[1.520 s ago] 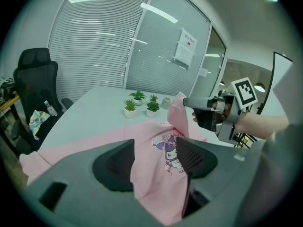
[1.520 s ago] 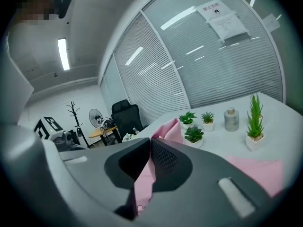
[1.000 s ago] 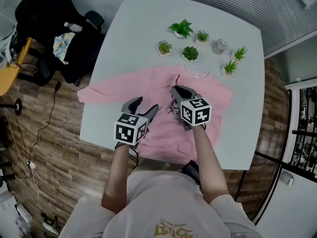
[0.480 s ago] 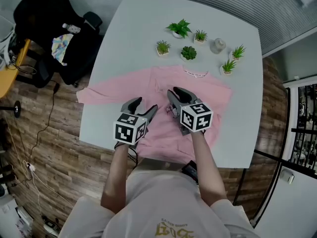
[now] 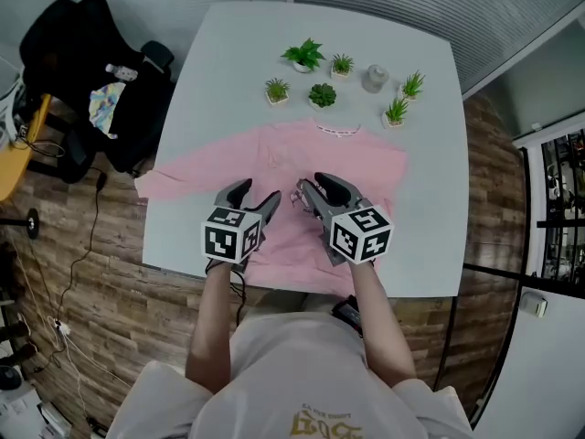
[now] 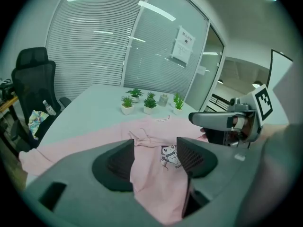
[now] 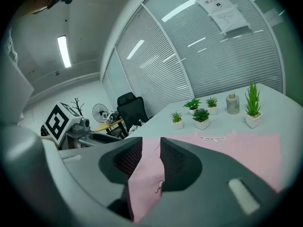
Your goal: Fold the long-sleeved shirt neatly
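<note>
Jaws of left gripper [image 6: 155, 149] apart | shirt [image 5: 366, 167] partly hidden behind it

The soft, matt pink cloth long-sleeved shirt [image 5: 366, 165] wrinkles slightly against the smooth pale grey tabletop [image 5: 228, 62] with its low satin sheen, while the brown wood-plank floor [image 5: 101, 291] shows a streaked grain

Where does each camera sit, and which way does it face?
Head view: on the person's head, facing steeply down at table and shirt; arms, chest, left tongs, right tongs show.
Left gripper view: on the left tongs, facing across the shirt toward the plants; its open jaws show.
Right gripper view: on the right tongs, facing likewise; its jaws, just opened, grip nothing.
Shared: all three show shirt and plants.
</note>
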Demonstrator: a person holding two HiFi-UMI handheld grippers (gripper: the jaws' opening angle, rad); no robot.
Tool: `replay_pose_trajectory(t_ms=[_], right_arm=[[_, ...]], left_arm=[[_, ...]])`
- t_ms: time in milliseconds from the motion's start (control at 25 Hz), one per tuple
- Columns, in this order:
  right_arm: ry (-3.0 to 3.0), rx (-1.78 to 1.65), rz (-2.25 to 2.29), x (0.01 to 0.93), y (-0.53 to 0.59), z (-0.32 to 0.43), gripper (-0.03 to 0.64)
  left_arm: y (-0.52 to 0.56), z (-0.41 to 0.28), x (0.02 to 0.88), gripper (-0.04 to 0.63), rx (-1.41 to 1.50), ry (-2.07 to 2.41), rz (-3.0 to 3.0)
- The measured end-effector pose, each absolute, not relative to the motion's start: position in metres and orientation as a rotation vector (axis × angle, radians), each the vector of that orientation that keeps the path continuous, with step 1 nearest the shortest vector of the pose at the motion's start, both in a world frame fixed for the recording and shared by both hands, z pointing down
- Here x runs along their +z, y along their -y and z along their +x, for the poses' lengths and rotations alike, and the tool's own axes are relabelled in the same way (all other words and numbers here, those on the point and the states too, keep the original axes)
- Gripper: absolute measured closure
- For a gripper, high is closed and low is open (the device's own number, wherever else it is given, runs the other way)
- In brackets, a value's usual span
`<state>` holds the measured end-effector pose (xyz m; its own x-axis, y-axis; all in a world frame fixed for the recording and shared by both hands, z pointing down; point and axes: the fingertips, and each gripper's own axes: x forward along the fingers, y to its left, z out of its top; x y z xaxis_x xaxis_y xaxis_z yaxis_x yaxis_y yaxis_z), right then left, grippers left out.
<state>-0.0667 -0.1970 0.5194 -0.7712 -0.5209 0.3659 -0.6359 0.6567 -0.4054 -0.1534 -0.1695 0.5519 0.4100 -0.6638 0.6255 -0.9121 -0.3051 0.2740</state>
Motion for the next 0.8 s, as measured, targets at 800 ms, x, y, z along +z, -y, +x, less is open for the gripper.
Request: replay_pose_trajectory(t_ms=[800], right_arm=[[2.762, 0.765, 0.879, 0.47, 0.096, -0.024, 0.471]], left_arm=[[0.064, -0.176, 0.505, 0.307, 0.475, 1.561, 1.932]])
